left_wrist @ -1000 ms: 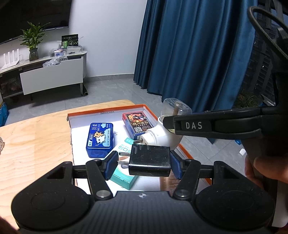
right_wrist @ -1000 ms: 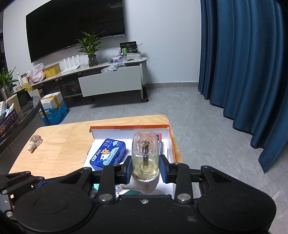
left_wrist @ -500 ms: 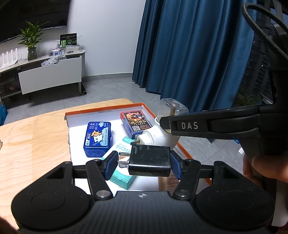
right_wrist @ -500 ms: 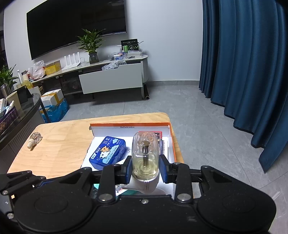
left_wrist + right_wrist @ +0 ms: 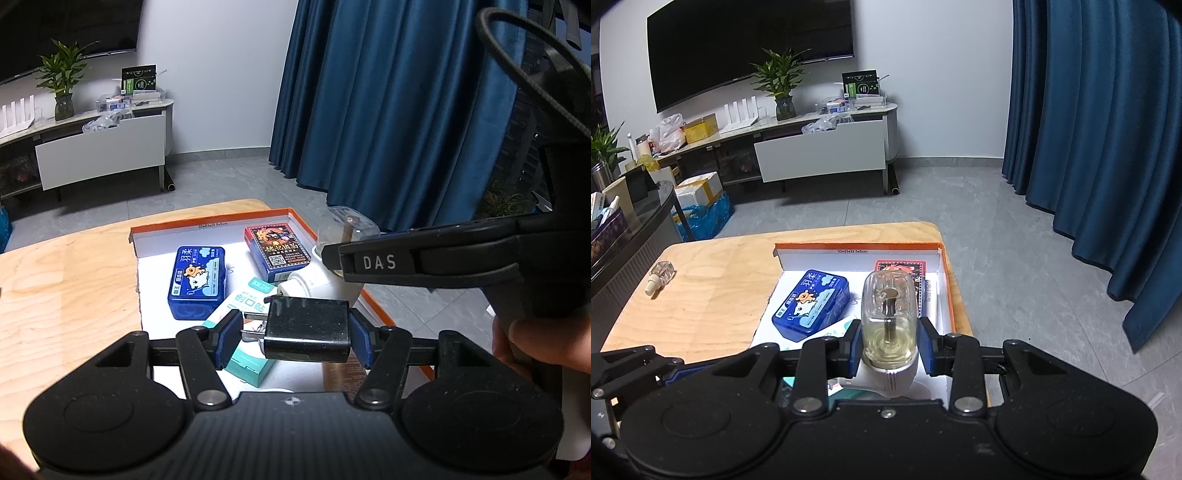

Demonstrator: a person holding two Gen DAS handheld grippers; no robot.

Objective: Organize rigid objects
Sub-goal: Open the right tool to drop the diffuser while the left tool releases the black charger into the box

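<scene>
Both hands are loaded and hovering over the orange-edged box [image 5: 946,273] on the desk [image 5: 713,280]. The left gripper [image 5: 295,334] has its jaws clamped on a black plug adapter [image 5: 307,329]. The right gripper [image 5: 889,347] has its jaws pinching a plug-in liquid vaporizer [image 5: 889,321]. Next move, I'd guess: lower each into bare floor ahead of the jaws.

Count: two vaporizer bottles (one loose [image 5: 661,275] on the desk), one blue tin [image 5: 812,303], one card deck [image 5: 277,252], one teal plaster box [image 5: 248,314], one adapter.

Tin [image 5: 811,304] in box [image 5: 947,280] left of card pack [image 5: 900,268]; small bottle [image 5: 661,275] on table [image 5: 713,291] far left.
</scene>
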